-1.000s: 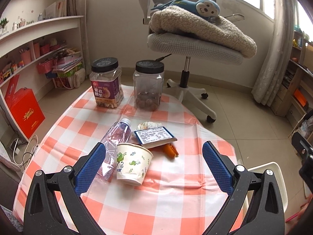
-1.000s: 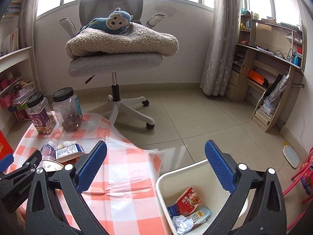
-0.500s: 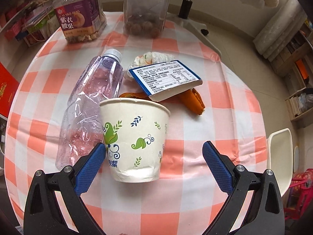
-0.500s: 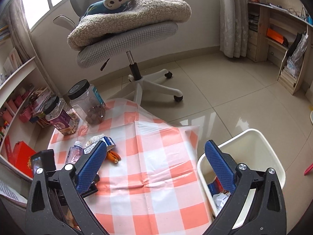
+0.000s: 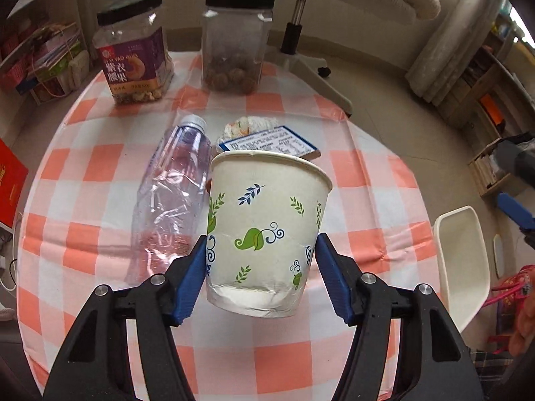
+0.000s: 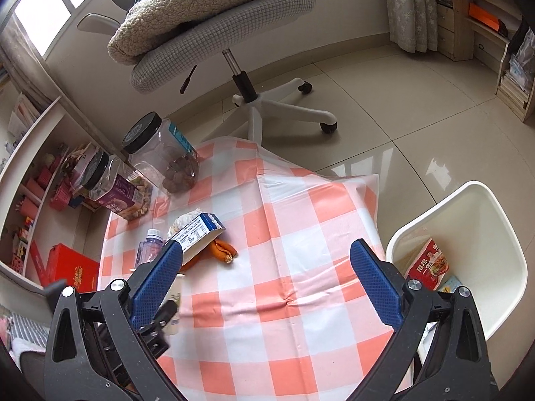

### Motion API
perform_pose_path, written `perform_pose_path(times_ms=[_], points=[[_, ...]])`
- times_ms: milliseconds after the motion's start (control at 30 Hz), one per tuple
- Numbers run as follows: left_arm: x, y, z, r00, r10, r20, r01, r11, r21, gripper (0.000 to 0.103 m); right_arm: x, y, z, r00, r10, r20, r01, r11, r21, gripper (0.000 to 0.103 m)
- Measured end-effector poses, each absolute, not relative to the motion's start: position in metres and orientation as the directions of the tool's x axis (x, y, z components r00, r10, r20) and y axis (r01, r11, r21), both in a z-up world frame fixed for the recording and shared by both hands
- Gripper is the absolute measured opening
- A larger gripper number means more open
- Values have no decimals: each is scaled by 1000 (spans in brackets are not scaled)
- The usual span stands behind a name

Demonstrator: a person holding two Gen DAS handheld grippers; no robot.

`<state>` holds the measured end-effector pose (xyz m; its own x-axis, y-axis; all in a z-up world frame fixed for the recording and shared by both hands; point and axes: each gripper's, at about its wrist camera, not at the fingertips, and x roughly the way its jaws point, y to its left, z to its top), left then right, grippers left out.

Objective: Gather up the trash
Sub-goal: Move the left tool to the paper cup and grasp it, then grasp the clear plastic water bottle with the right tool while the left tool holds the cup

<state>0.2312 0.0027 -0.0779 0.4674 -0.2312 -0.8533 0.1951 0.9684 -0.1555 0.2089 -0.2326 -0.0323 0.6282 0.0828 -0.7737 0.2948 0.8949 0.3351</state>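
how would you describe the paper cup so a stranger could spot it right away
On the round table with the orange-and-white checked cloth, look nearest the camera, right of the crumpled clear plastic bottle. The white paper cup with green and blue leaf prints stands upright between the left gripper's closing jaws, the only open-topped container there.

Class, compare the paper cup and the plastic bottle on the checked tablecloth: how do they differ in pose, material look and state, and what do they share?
The paper cup stands upright; the plastic bottle lies on its side. The cup is opaque white with leaf prints; the bottle is clear and purple-tinted. The cup is open-topped; the bottle is capped and crumpled. The cup sits between the closing jaws of the left gripper; the bottle lies beside them. Both rest on the tablecloth.
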Motion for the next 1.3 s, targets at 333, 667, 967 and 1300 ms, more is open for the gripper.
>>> perform_pose_path(times_ms=[333,667,967,1300], points=[[192,113,33,744,-54,-667,-5,996,-86,64,235,-143,-72,486,201,-850,135,944,301,96],[180,157,43,755,-71,-652,-52,985,-167,64,302,-4,-125,325,184,-928,81,972,221,96],[174,171,42,754,-40,-656,-73,987,-145,64,326,12,-156,261,192,-946,109,968,226,60],[169,171,38,746,-39,-664,-86,984,-155,64,275,-3,-92,401,265,-877,-51,962,268,60]])
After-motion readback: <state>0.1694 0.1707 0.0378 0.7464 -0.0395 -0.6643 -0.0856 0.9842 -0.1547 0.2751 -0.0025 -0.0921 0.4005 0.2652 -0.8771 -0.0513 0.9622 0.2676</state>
